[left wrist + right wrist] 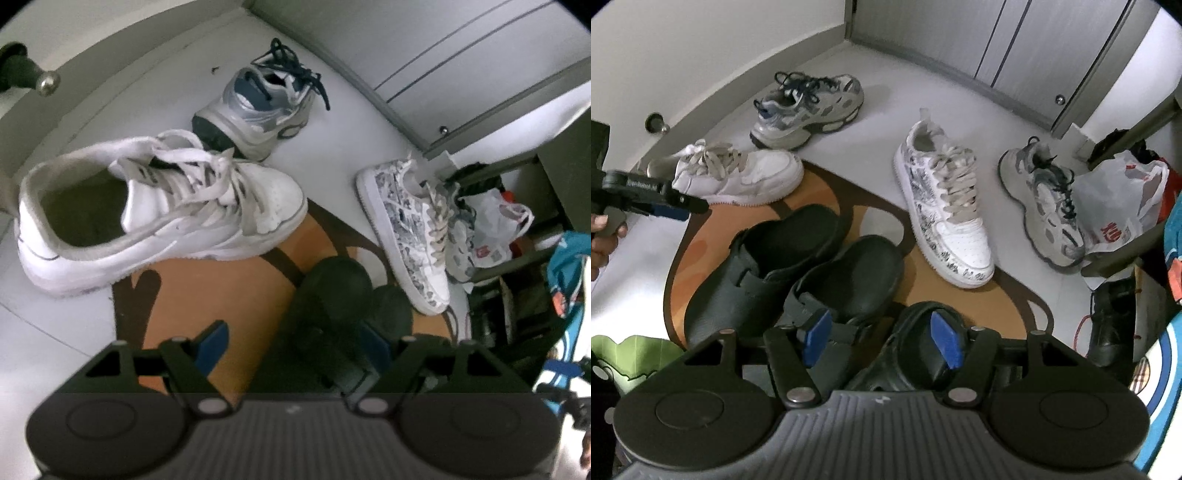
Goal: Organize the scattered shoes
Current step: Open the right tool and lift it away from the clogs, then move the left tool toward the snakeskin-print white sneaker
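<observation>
Both my grippers, left (295, 350) and right (882, 341), hang with fingers apart, holding nothing. Nearest me, two black clogs (798, 269) sit paired on the orange mat (960, 295). Five sneakers are still scattered: a patterned one (945, 206) at the mat's far edge, others on the white floor (886, 110) toward the wall.

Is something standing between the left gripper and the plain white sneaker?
Nothing visible does. In the right wrist view the left gripper hangs open just beside the white sneaker, at its laced side, with only bare floor and the edge of the orange mat near it.
</observation>
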Tool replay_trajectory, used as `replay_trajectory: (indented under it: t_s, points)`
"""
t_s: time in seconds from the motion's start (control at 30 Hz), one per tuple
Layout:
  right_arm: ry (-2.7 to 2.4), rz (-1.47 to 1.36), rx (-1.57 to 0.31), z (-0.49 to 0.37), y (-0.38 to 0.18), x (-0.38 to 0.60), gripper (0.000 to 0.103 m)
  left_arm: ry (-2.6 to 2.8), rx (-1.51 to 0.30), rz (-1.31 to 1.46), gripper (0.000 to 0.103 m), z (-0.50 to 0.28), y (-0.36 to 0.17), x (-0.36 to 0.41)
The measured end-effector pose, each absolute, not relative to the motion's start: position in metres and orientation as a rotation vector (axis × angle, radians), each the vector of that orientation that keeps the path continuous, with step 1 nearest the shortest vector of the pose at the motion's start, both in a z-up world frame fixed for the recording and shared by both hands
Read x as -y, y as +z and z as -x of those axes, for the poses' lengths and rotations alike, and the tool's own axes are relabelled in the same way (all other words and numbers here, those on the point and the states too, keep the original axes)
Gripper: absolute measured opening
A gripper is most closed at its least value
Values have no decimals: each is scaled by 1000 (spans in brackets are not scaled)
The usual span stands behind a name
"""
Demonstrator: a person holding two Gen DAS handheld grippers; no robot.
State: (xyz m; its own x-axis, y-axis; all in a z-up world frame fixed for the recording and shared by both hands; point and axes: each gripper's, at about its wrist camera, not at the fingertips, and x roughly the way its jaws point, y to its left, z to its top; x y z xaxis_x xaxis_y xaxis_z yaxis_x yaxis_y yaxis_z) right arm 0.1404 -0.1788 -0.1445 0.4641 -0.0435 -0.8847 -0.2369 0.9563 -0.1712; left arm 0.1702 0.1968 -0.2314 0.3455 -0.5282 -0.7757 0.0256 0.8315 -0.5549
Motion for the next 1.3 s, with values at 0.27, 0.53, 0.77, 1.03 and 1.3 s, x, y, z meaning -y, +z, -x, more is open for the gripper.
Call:
replay_trajectory:
  t_s: [0.27,0.53,0.77,1.03,1.3]
  points:
    - [105,127,-926,-132,-118,196,76,-343,-1093,461,80,-162,-219,-198]
    - [42,-42,-655,-123,-87,222,91,-325,-973,407,80,-153,-197,-194]
    - [-63,-15,-612,-113,-89,233,100,-364,-914,329,89,-147,-186,-185]
    - [-97,17,-633,-111,-97,253,100,-315,-899,378,90,-151,-189,-201]
    - [-50,14,-693,-110,-118,276,100,-313,-917,390,90,-155,-201,-200]
